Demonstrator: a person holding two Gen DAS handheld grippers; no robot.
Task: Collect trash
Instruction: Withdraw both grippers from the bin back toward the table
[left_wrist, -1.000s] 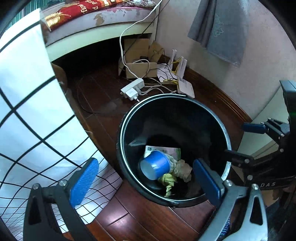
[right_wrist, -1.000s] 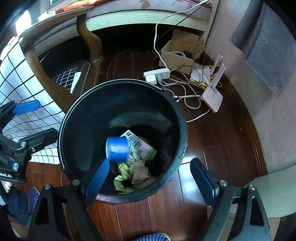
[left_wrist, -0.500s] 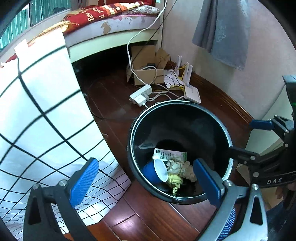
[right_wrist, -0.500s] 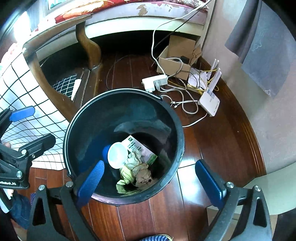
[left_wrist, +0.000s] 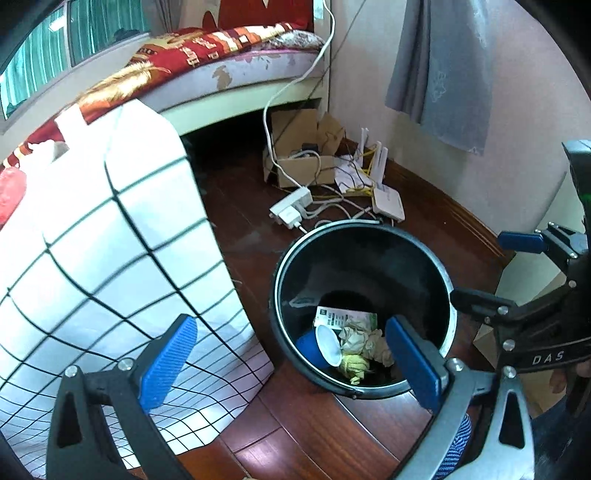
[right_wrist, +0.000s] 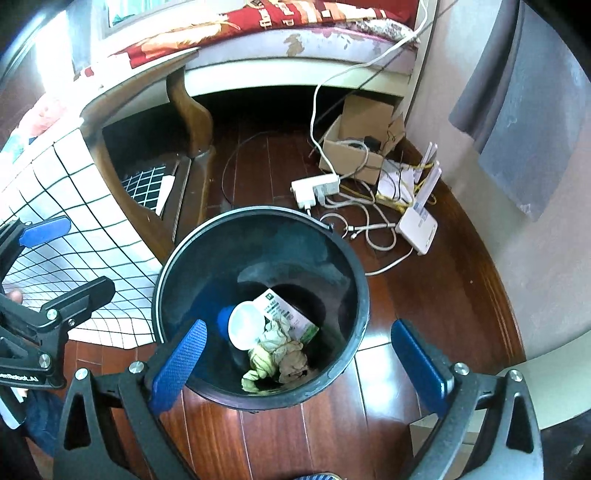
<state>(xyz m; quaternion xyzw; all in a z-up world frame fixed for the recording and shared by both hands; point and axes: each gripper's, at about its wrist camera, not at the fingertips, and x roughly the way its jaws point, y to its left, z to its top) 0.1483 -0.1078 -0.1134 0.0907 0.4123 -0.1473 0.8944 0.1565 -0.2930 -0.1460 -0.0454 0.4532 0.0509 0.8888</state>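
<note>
Where the black bin (right_wrist: 343, 266) stands on the wooden floor (right_wrist: 436, 295), one blue cup (right_wrist: 242, 328) lies in its bottom beside one printed packet (right_wrist: 284, 310) and some crumpled paper (right_wrist: 280, 354). Only the right view shows the carved wooden leg (right_wrist: 188, 110); only the left shows the window (left_wrist: 44, 55). Right tool (right_wrist: 297, 363) has just been spreading, nothing between; left tool (left_wrist: 291, 362) gapes empty too. One router (right_wrist: 417, 225), one cardboard box (right_wrist: 354, 151).

From my seat: cup (right_wrist: 242, 328), packet (right_wrist: 286, 314) and crumpled paper (right_wrist: 280, 350) lie in the bin (right_wrist: 354, 291); power strip (right_wrist: 316, 186) and router (right_wrist: 417, 225) behind it.
</note>
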